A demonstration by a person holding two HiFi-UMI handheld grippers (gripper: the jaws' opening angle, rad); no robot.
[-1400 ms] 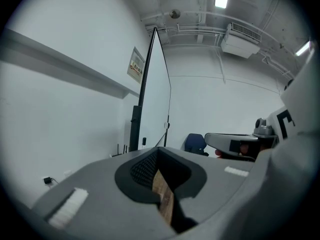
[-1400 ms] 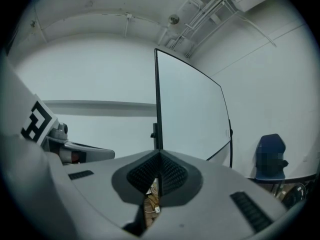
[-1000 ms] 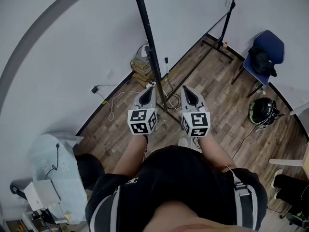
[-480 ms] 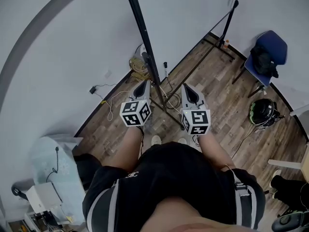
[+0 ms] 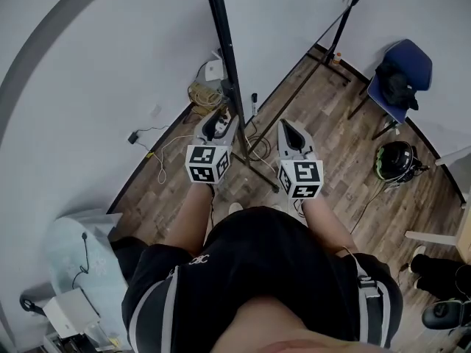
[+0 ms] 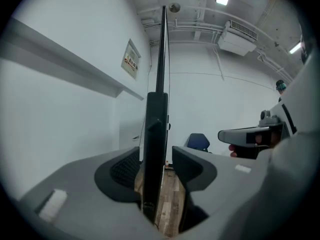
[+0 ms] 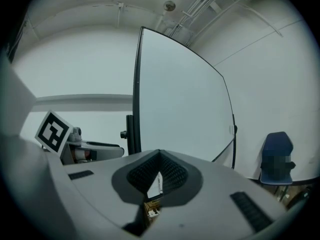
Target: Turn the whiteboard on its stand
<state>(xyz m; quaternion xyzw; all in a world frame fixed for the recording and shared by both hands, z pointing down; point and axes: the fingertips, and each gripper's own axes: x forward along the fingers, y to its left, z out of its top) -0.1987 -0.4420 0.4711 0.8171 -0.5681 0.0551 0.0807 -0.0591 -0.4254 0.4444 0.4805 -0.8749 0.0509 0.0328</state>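
Note:
The whiteboard (image 5: pixel 287 20) stands upright on its black stand, its white face (image 7: pixel 180 109) filling the right gripper view. The stand's near upright post (image 5: pixel 229 72) runs down to feet on the wood floor. My left gripper (image 5: pixel 221 118) is at this post (image 6: pixel 156 134). Its jaws are opening with the post between them: a gap shows at the right pad (image 6: pixel 186 164), while the left pad lies close to the post. My right gripper (image 5: pixel 286 127) hangs to the right of the post, clear of the board, shut (image 7: pixel 159 156) with nothing in it.
A blue chair (image 5: pixel 397 79) with a dark bag stands at the right wall, a helmet (image 5: pixel 395 160) on the floor near it. Cables and a power strip (image 5: pixel 206 87) lie by the left wall. The stand's floor bar (image 5: pixel 294 94) runs toward the far post.
The left gripper has swung in onto the stand's post and its jaws have come apart round it. The right gripper has hardly moved.

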